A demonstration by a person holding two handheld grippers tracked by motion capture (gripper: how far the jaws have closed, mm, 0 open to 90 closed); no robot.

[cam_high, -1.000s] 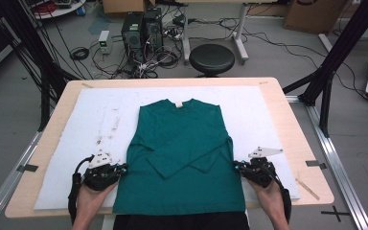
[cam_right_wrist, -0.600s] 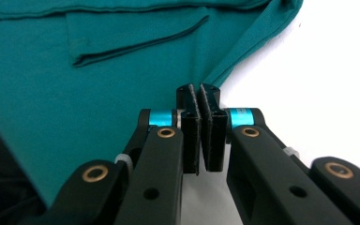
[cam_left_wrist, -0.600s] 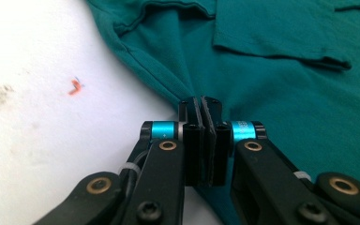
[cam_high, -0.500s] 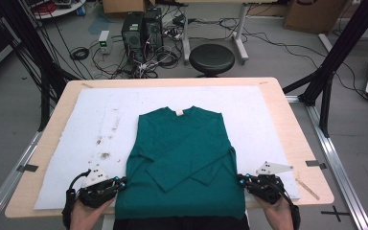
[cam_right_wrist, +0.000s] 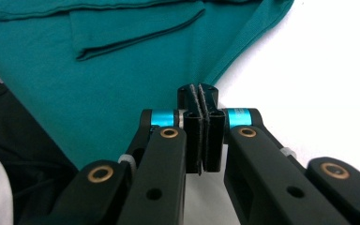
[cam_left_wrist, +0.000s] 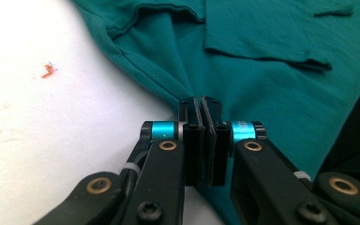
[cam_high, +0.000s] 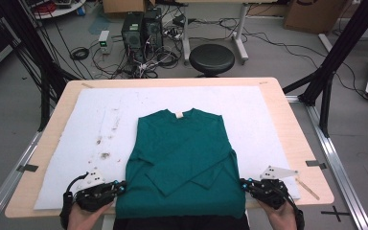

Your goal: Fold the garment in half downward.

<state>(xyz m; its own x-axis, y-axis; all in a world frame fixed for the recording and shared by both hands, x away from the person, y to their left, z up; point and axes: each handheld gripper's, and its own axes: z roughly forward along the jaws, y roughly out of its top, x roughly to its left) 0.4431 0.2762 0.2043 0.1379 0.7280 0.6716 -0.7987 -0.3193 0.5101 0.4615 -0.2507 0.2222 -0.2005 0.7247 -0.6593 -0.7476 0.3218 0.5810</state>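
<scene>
A green long-sleeved shirt is seen laid flat, front up, on a white sheet that covers a light wooden table; its collar points toward 12 o'clock and its hem toward 6 o'clock, at the near edge of the table. Both sleeves are folded inward and crossed over the chest. The shirt is held at both lower side edges. At about 7 o'clock, the left gripper is clamped on the shirt's left side seam; in the left gripper view, the left gripper's jaws are pressed together with the green fabric pinched between them and drawn into tight creases that run to the pinch. At about 5 o'clock, the right gripper is clamped on the opposite edge; in the right gripper view, the right gripper's jaws are closed on the shirt's border, where cloth meets the white sheet. Each gripper is held by a hand entering from 6 o'clock. Brownish stains are visible on the sheet at 9 o'clock from the shirt, and a small orange scrap is seen on the sheet in the left gripper view. Beyond the table, at 12 o'clock, a black round stool and two computer towers stand on the floor among cables. A cardboard box is seen at 1 o'clock, with its contents not discernible.
</scene>
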